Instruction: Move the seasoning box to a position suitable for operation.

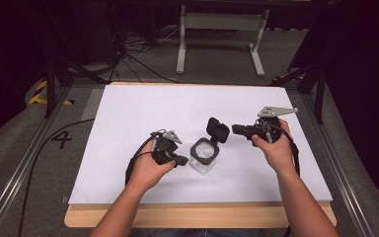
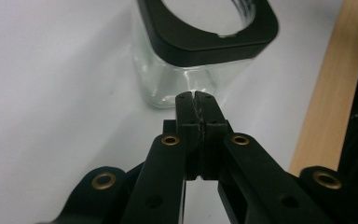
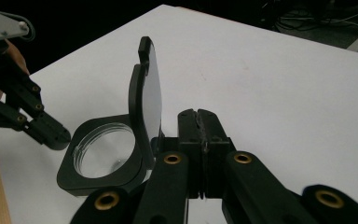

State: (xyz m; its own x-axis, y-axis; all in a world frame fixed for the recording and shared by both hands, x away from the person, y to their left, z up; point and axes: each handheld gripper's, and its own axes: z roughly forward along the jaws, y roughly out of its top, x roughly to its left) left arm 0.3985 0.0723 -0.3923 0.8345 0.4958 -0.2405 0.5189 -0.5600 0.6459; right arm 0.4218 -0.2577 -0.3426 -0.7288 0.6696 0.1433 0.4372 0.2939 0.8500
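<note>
Two grippers flank a jar (image 1: 203, 157) on the white sheet (image 1: 128, 118) covering the table (image 1: 202, 215); the jar is clear glass with a black square collar and stands upright near the middle of the sheet; its black lid (image 1: 217, 130) is hinged open and stands raised at the far side. The left gripper (image 1: 181, 160) has its jaws pressed together on nothing, their tips just short of the jar's glass wall; the right gripper (image 1: 235, 129) also has its jaws closed and empty, just beside the lid. The one piece of writing is a dark "4" (image 1: 61, 139) on the grey floor left of the table.
</note>
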